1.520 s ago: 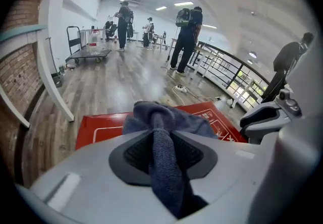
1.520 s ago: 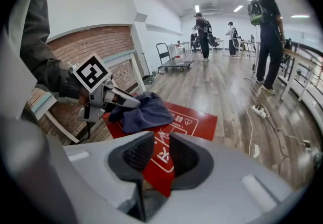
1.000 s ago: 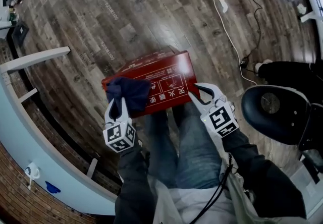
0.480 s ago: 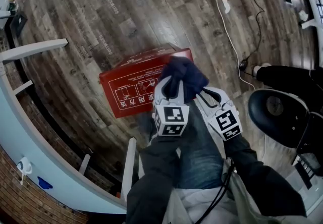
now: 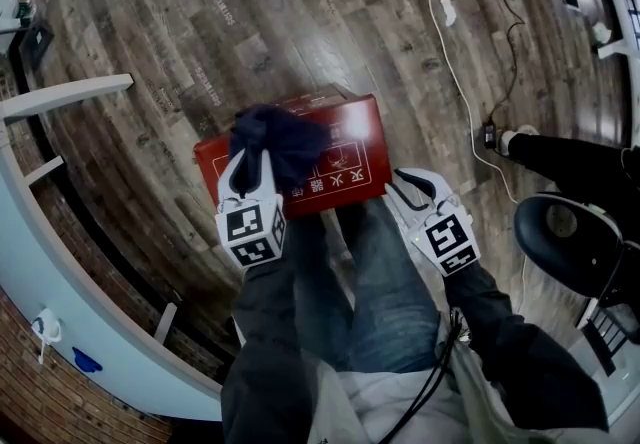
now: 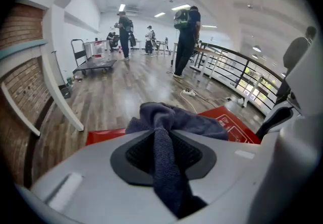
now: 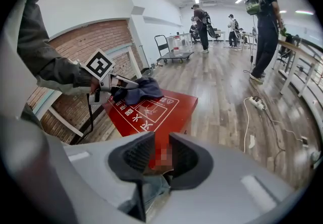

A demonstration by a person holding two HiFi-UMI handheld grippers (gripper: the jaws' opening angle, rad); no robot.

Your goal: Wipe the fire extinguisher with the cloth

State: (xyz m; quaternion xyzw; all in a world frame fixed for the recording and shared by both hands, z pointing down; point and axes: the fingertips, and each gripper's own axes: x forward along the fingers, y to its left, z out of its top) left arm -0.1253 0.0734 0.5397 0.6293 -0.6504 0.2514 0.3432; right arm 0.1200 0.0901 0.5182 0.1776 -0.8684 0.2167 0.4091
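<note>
- L tongs [image 5: 250, 160]: clamped on dark cloth [image 5: 283, 137], which rests on lid of red fire extinguisher box [image 5: 345, 160]; box sits on floor [image 5: 300, 12].
- R tongs [image 5: 398, 188]: appear closed on box's near-right edge.
- Risk: if R's edge pinch slips, box may skid under wipe; bunched cloth may tug free.

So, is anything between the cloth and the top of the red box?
Nothing visible. The cloth, clamped in the left gripper, lies directly on the red box. The right gripper grips the box's near right edge, clear of the cloth.
</note>
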